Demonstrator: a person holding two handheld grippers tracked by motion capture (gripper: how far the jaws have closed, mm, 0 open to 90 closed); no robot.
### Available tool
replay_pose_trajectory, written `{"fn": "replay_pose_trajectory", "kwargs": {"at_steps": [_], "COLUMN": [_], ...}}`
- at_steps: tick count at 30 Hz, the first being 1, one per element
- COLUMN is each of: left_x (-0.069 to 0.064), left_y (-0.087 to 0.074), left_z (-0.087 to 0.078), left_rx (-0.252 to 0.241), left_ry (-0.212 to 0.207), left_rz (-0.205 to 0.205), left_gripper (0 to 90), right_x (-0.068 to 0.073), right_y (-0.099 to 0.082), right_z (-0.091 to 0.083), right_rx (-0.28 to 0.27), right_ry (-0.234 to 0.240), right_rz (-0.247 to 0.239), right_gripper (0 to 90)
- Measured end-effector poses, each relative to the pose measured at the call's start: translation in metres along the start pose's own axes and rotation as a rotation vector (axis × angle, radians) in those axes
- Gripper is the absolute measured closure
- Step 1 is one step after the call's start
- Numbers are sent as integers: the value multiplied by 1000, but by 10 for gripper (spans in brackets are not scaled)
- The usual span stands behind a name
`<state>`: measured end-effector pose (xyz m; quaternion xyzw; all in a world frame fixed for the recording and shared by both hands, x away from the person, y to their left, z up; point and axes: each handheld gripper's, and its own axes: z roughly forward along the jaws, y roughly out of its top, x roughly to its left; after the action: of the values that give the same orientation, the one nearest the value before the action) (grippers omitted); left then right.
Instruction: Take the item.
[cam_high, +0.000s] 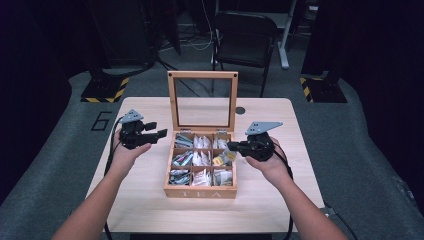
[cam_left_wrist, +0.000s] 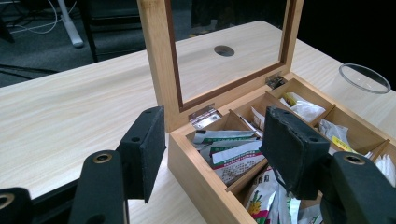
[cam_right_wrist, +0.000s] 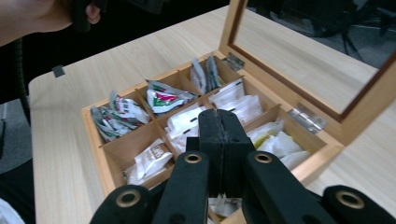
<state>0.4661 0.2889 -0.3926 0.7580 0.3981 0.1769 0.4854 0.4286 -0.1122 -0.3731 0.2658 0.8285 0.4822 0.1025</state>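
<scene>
Left gripper: left of the box, jaws parted, empty. Wooden tea box: table centre, glass lid upright (nine compartments of sachets). Right gripper: over the box's right edge, jaws pressed together, nothing visibly held.

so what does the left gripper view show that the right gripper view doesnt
Left gripper view alone: a clear round glass rim beyond the box, a round hole in the tabletop seen through the glass lid, and the left gripper with jaws apart, nothing between them.
Right gripper view alone: the right gripper with jaws pressed together above the middle compartments, and the person's other hand at top left.
Both: the open wooden tea box with sachet-filled compartments, its raised glass-paned lid and the light wooden table.
</scene>
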Motion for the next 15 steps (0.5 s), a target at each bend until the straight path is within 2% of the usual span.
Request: {"fn": "replay_pose_trajectory", "kwargs": {"at_steps": [8,15], "left_x": [0,1], "left_y": [0,-1], "left_z": [0,0], "left_rx": [-3,-6], "left_ry": [3,4], "left_rz": [-2,-6], "left_gripper": [396,396], "right_x": [-18,-29], "right_y": [2,1], "right_z": [-13,-21], "right_rx": [-2,-4], "right_ry": [-57,-88], "right_rz": [26,36], "right_gripper": [896,896]}}
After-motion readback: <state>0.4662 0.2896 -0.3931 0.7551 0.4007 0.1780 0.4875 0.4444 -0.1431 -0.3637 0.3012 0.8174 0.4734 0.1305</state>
